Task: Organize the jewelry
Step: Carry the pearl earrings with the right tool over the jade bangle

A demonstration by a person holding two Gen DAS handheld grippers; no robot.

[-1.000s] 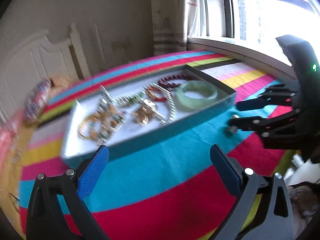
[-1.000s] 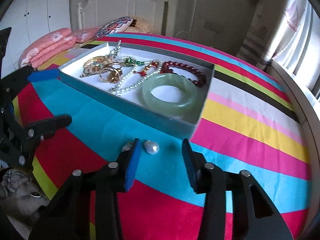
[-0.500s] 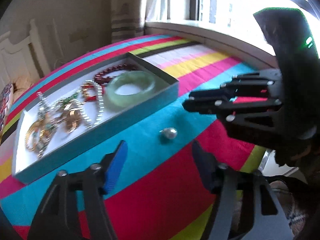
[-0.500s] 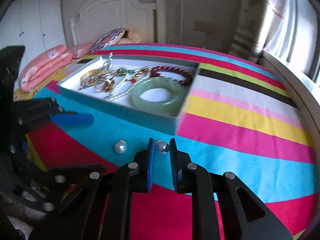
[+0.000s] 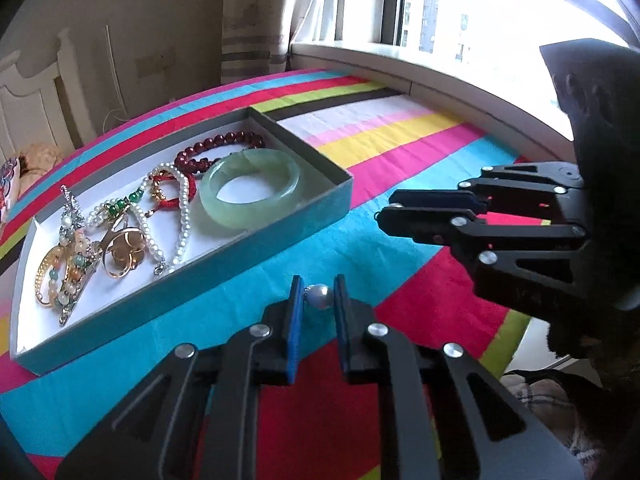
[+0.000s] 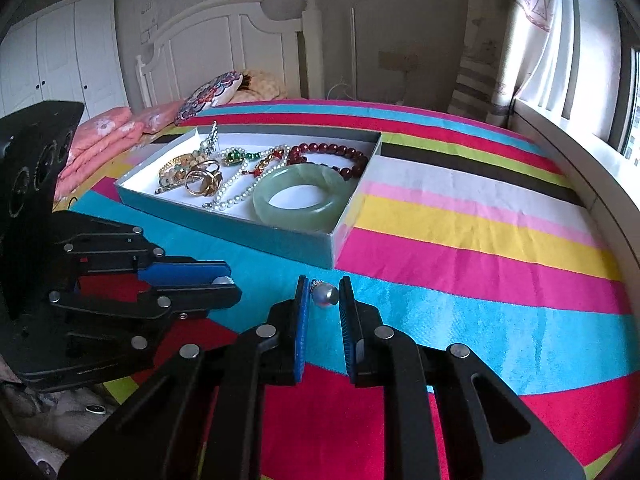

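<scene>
Teal cardboard forms the shallow box (image 5: 256, 248) lying ahead and left of the left gripper (image 5: 318, 298), whose closing jaws squeeze one round pearl earring (image 5: 319, 296). Its view alone shows the bright window (image 5: 480, 12). Inside the box lie a smooth jade bangle (image 5: 250, 188), one dark red bead bracelet (image 5: 216, 148), a pearl strand (image 5: 182, 216) and tangled gold pieces (image 5: 122, 250). Rightward, the right gripper (image 6: 323, 294) pinches a second pearl earring (image 6: 325, 294); only its view shows the white headboard (image 6: 224, 40).
</scene>
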